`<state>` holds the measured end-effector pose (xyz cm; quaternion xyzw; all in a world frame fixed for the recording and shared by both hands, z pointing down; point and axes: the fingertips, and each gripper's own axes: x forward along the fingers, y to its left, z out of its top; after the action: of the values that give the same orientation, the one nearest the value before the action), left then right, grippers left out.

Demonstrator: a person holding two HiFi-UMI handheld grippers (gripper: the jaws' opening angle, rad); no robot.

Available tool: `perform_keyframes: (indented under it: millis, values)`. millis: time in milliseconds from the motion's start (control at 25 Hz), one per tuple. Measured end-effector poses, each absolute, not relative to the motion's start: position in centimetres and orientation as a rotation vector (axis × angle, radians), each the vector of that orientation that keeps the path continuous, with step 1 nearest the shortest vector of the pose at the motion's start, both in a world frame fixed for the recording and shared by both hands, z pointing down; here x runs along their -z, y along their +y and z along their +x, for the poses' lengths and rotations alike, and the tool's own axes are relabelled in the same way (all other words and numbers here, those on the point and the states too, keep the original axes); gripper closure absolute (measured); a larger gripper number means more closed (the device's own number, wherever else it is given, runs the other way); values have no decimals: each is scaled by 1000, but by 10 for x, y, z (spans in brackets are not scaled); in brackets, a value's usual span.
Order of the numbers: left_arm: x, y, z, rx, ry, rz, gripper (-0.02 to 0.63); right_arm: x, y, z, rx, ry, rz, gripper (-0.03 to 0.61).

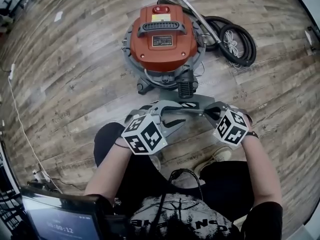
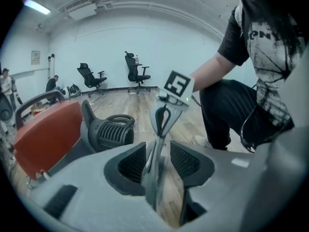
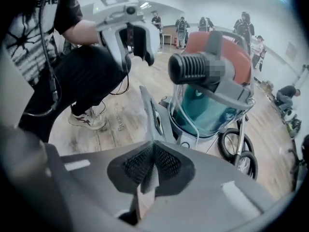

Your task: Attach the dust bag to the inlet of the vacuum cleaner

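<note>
Right gripper (image 3: pixel 152 164): clamped on bag (image 1: pixel 187 105) edge. Left gripper (image 2: pixel 159 159): jaws apart, bag edge between, unpressed. Bag hangs just before inlet (image 1: pixel 186 86) of vacuum (image 1: pixel 162 39). Step: presenting bag. Next, likely: left regrip, align with inlet.

Wood-plank floor (image 1: pixel 75 74), orange vacuum cleaner (image 1: pixel 164 39) standing on it, black hose (image 1: pixel 235 41) coiled just beside it, metal wand (image 1: pixel 192 9) by the coil, thin white cable (image 1: pixel 20 119) trailing along the left, pale scrap (image 1: pixel 58 16), perhaps paper, well apart.
</note>
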<state>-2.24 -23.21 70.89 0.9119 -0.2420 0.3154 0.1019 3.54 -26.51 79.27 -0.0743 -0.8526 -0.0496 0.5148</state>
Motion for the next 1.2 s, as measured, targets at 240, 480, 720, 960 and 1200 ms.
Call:
perform_keyframes:
  millis: [240,480,720,960,1200]
  values:
    - [-736,-229,-27,-1227,-703,2676,431,-749,-273,36,138,-2122,-195,571]
    - [-739,-233,-27,-1291,-731,2680,431,-728,-257,34,198,-2143,-264,571]
    - [-745,-230,-27,-1372,-719,2683,569,-715,-253,31,238,-2172,-262,571]
    - [-728,-232,-27,-1315,-769,2691,583,-687,-255,26,187,-2283,-215,449]
    - [-721,-233,-24,-1333,-753,2700,583,-692,-244,9,249,-2239,-244,354]
